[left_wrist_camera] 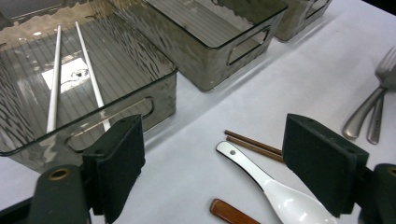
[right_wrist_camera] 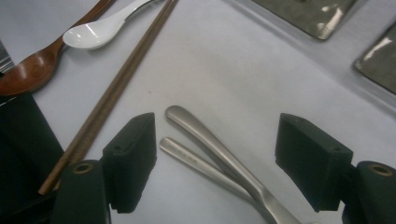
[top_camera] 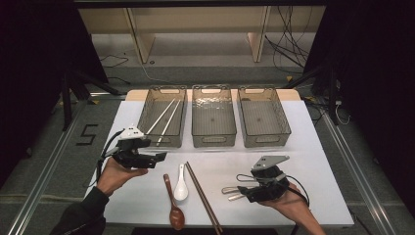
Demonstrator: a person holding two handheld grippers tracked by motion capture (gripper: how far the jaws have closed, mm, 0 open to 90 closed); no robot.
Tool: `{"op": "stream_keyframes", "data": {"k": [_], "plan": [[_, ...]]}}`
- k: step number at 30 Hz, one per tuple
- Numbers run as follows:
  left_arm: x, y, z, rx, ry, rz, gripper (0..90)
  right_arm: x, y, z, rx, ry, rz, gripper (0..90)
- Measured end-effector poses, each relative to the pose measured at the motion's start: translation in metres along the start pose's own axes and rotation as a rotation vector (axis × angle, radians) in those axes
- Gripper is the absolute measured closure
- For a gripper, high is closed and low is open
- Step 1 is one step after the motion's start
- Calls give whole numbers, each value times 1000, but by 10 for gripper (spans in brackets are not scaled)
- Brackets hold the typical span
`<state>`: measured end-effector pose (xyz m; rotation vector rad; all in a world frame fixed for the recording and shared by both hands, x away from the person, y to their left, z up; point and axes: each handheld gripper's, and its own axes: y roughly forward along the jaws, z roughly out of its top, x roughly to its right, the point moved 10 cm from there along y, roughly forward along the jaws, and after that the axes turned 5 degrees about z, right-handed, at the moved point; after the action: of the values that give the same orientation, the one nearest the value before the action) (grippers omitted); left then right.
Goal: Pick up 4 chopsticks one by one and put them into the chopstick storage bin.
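Holding my left claw (top_camera: 159, 157) with jaws apart, I see the white chopsticks (left_wrist_camera: 55, 79) in the bin (left_wrist_camera: 116, 100) just beyond it, and the white spoon (left_wrist_camera: 275, 191) between its jaws. My right claw (right_wrist_camera: 217, 158) gapes too, two metal handles (right_wrist_camera: 210, 149) lying between its jaws, brown chopsticks (right_wrist_camera: 116, 88) alongside.

Three bins (top_camera: 214, 117) line the far tabletop (top_camera: 318, 147), chopsticks (top_camera: 164, 119) in the left one; spoons (top_camera: 177, 193), more chopsticks (top_camera: 203, 196) and forks (top_camera: 234, 192) lie near.
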<state>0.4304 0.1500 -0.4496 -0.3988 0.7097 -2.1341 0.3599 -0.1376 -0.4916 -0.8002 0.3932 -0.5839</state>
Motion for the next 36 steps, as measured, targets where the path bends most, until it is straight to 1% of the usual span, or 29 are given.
{"op": "stream_keyframes", "data": {"k": [2,6,7,8,10,13,14,18,20,22,26,36], "plan": [[4,-2,-2,10,4,-1,198,-6,4,2,-9,-6,2,301],[8,-5,-7,21,30,22,197,-19,12,6,-38,-20,2,306],[9,-5,-8,21,35,26,197,-22,14,6,-49,-14,1,306],[10,-6,-9,19,40,23,194,-25,17,6,-57,-12,2,306],[13,-7,-9,26,33,16,187,-30,21,7,-65,-22,5,306],[16,-9,-11,35,34,4,180,-37,27,7,-87,-28,7,306],[16,-10,-12,35,37,2,176,-38,29,7,-91,-31,5,306],[20,-12,-15,37,19,-17,166,-45,36,8,-111,-42,10,307],[19,-12,-17,42,16,-15,166,-48,39,7,-121,-49,6,306],[19,-12,-18,40,3,-17,166,-50,43,6,-135,-57,6,306],[19,-13,-19,44,-2,-16,162,-54,49,5,-162,-54,7,306],[23,-15,-18,65,9,-23,161,-59,56,3,-186,-54,23,306]]}}
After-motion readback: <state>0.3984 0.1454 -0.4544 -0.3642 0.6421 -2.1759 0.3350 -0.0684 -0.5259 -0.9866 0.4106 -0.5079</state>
